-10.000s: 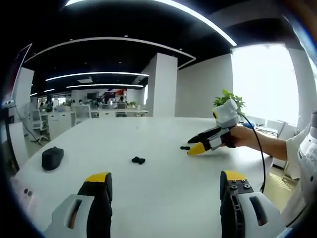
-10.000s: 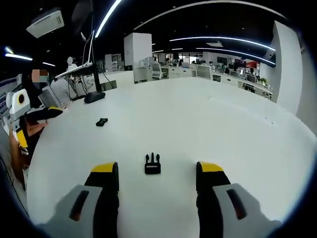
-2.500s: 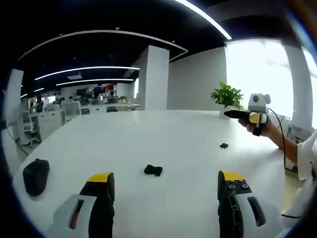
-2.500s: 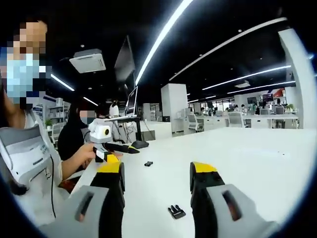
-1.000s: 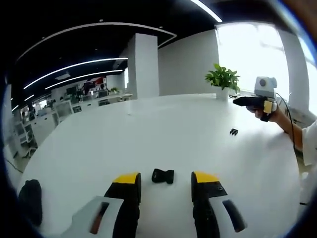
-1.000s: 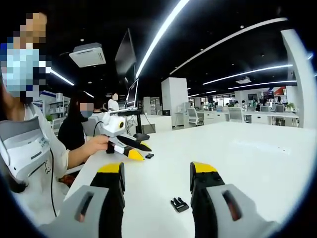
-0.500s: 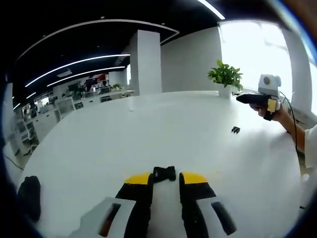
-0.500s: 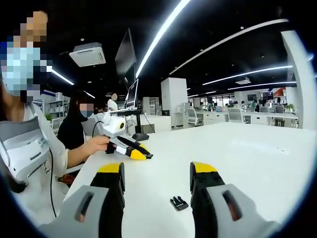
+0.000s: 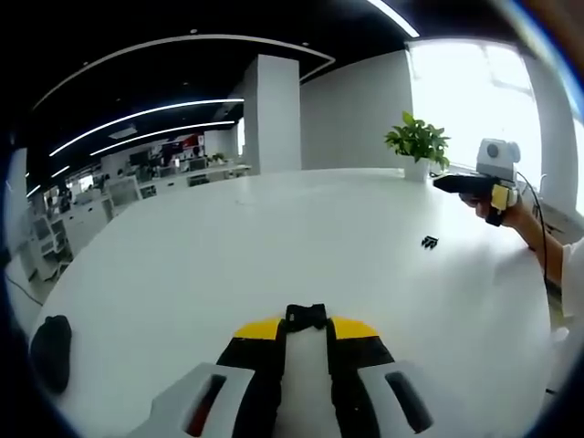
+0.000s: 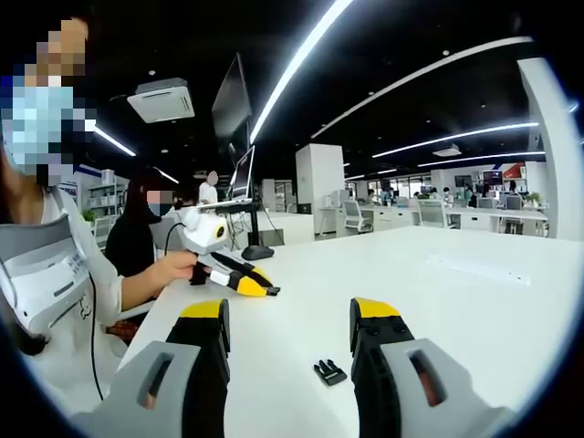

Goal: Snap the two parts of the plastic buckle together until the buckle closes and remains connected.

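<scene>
Socket half [image 9: 305, 317] between left gripper [image 9: 305, 330] fingers, pronged half [image 10: 329, 371] between right gripper [image 10: 289, 319] fingers

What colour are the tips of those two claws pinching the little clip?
Yellow, on black jaws, closed on the black buckle piece. The left gripper view shows it best.

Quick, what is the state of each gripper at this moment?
Left gripper: shut on the socket half of the buckle, at its tips.
Right gripper: open, holding nothing; the pronged half of the buckle lies on the table between its jaws.
</scene>
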### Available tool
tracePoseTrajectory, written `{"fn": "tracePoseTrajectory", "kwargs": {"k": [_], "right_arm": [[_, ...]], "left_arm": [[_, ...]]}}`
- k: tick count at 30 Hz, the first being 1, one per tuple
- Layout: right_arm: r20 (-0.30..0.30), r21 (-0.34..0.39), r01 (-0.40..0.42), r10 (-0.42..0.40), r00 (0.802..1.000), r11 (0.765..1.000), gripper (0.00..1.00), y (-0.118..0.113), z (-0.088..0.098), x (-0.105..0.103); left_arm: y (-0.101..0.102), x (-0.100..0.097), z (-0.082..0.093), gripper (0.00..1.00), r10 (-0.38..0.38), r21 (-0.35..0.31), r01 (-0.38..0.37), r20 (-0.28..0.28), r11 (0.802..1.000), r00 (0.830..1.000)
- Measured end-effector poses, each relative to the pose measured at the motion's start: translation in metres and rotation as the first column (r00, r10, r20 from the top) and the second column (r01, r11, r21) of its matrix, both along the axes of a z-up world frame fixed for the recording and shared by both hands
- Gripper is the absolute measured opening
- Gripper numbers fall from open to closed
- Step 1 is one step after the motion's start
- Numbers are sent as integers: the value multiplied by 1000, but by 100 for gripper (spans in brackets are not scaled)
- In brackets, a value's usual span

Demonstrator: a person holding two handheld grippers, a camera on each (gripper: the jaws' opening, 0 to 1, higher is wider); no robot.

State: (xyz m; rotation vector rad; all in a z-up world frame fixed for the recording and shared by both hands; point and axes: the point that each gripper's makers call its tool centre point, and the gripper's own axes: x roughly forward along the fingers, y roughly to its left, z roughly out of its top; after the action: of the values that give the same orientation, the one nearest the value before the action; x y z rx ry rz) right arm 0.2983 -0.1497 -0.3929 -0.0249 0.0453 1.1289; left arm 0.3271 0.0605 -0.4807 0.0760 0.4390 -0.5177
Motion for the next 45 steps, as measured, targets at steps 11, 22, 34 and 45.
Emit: {"fn": "tracePoseTrajectory", "kwargs": {"k": [11,22,34,45], "right_arm": [[7,-6,1,-1,1000,1000,53,0,1,-2],[20,-10,6,-6,1000,1000,53,-2,4,-2],[20,-21,17,-16,1000,1000,53,-3,3,-1],[19,-24,21,-20,1000,999,53,-5,2,0]], "left_arm": [[8,-19,0,16,126,100,-130,42,987,991],[1,-26,2,16,227,79,-229,31,970,973],[-6,-23,3,20,282,94,-285,43,954,959],[-3,-24,26,24,238,84,-251,137,964,961]]}}
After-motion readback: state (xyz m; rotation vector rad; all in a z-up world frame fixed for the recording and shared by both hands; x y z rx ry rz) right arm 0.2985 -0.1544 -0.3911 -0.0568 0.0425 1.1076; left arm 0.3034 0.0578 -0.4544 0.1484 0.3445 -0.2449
